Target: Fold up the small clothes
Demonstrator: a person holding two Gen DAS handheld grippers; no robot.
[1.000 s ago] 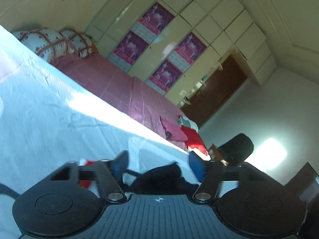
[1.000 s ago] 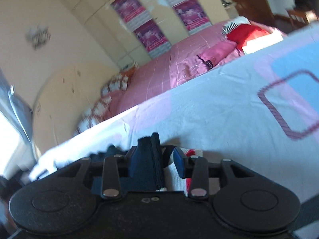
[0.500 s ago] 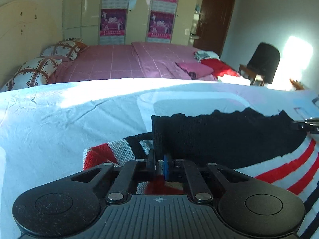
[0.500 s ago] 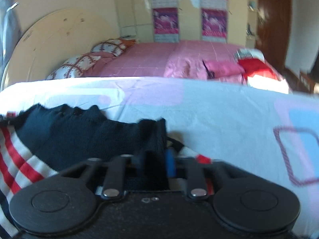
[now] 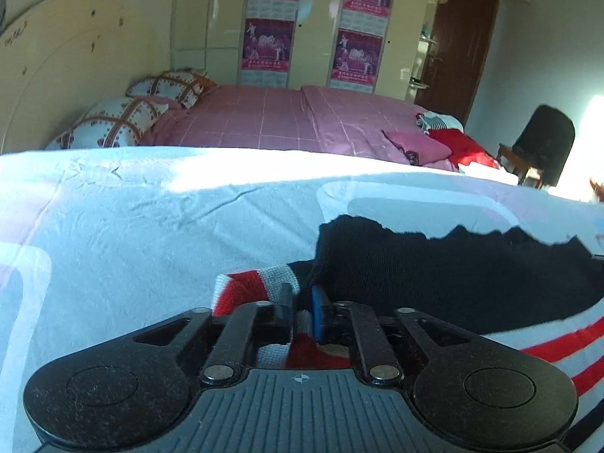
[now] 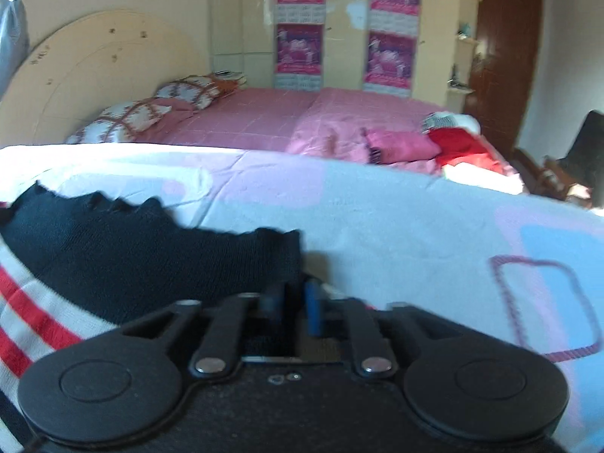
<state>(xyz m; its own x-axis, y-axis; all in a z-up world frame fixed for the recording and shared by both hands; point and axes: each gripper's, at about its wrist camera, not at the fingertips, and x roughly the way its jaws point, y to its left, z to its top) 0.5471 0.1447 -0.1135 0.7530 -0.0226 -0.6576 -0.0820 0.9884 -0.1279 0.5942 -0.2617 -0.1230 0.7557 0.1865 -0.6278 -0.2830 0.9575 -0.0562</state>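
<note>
A small knit sweater, black (image 5: pixel 445 275) with red and white stripes (image 5: pixel 249 287), lies on the white sheet (image 5: pixel 151 234). Its black part is folded over the striped part. My left gripper (image 5: pixel 300 302) is shut on the sweater's left edge, low on the sheet. My right gripper (image 6: pixel 296 298) is shut on the sweater's right black edge (image 6: pixel 151 260). Red and white stripes show at the left of the right wrist view (image 6: pixel 34 313). The pinched cloth between the fingers is mostly hidden.
A pink bed (image 5: pixel 287 120) with patterned pillows (image 5: pixel 124 120) stands behind. Pink and red clothes (image 5: pixel 445 143) lie on its right end. A dark chair (image 5: pixel 543 147) and a brown door (image 5: pixel 456 45) are at the far right. Wardrobes with posters (image 5: pixel 355 26) line the back wall.
Both grippers swung from tilted to level and came down to the sheet, laying the sweater's black part flat over the stripes. The left gripper went from open to shut on the sweater.
</note>
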